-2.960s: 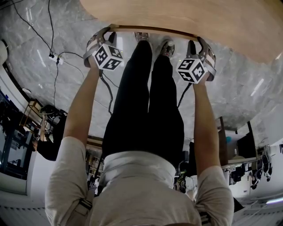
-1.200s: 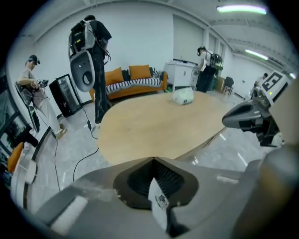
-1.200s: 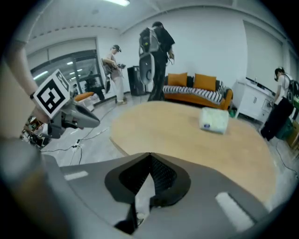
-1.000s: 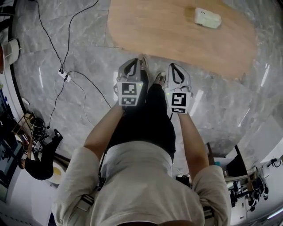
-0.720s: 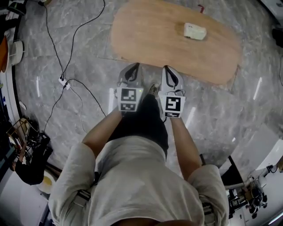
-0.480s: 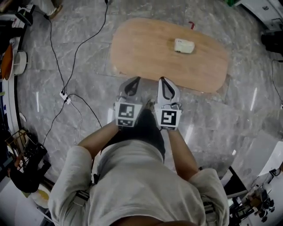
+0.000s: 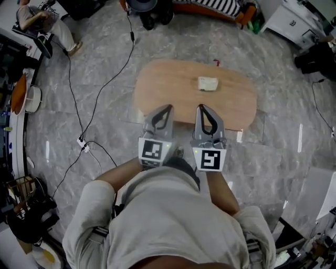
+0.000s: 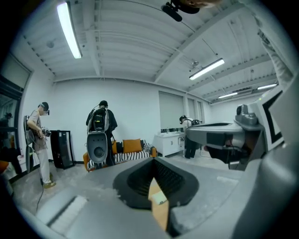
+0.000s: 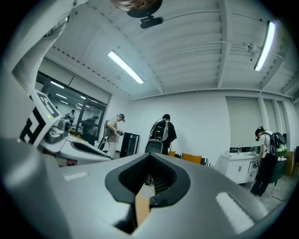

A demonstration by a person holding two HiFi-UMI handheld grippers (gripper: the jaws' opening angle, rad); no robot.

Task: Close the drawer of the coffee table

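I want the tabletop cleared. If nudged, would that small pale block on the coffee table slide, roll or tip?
The pale block looks low and flat-sided, so it would probably slide rather than roll or tip. The coffee table top looks smooth, so it may skid easily. Weight cannot be judged.

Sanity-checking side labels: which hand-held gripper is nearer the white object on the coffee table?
Right. In the head view the right hand-held gripper sits directly below the white object; the left hand-held gripper is below and further left. Neither touches it.

tan wooden coffee table (image 7: 168, 89), grey veined floor (image 7: 283, 142), cream box (image 7: 208, 83), black-and-white striped sofa (image 7: 220, 6)
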